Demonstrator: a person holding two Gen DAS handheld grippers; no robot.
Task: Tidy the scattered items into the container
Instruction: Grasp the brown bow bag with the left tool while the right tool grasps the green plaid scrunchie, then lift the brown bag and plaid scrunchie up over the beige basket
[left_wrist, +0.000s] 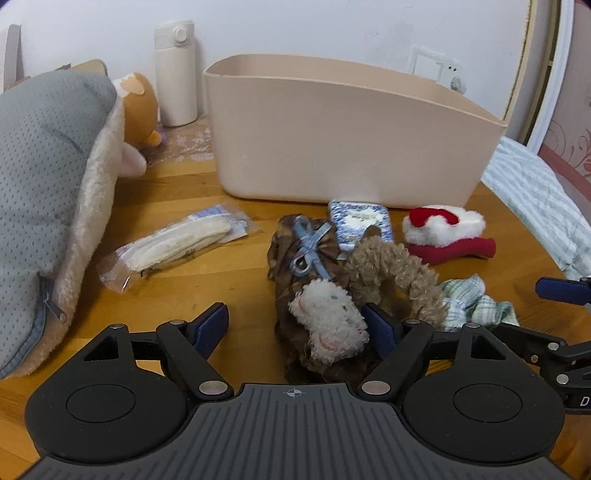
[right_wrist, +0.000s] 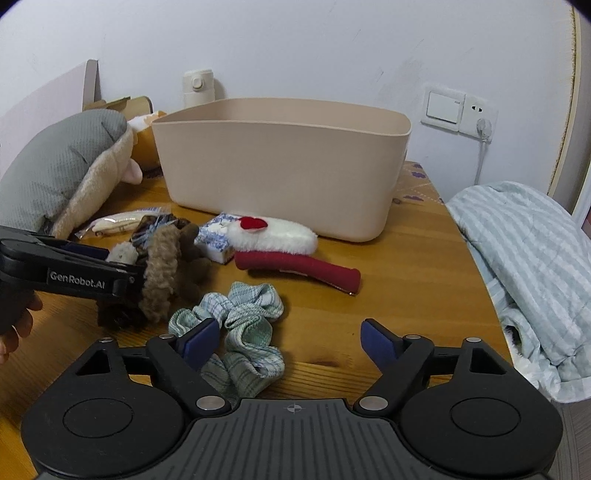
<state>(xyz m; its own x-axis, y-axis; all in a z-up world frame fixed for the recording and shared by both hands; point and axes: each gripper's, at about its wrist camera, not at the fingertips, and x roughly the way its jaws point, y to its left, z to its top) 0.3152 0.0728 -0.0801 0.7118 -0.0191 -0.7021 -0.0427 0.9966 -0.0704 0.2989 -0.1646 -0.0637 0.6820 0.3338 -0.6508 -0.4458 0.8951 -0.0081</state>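
A beige container (left_wrist: 332, 147) stands at the back of the wooden table (left_wrist: 221, 288). In front of it lie a blue-white packet (left_wrist: 360, 221), a red and white fluffy hair clip (right_wrist: 288, 247), a brown curly scrunchie (left_wrist: 391, 266) and a clear wrapped packet (left_wrist: 177, 243). My left gripper (left_wrist: 295, 326) is open and low over a brown cloth piece with a blue bow (left_wrist: 306, 251) and a white fluffy patch (left_wrist: 328, 325). My right gripper (right_wrist: 290, 339) is open, with a green plaid scrunchie (right_wrist: 243, 325) lying against its left finger.
A grey and cream plush cushion (left_wrist: 48, 184) fills the table's left side, with a brown plush toy (left_wrist: 142, 107) and a cream bottle (left_wrist: 175, 74) behind it. A striped blanket (right_wrist: 524, 266) lies past the table's right edge. A plugged wall socket (right_wrist: 480, 114) is behind.
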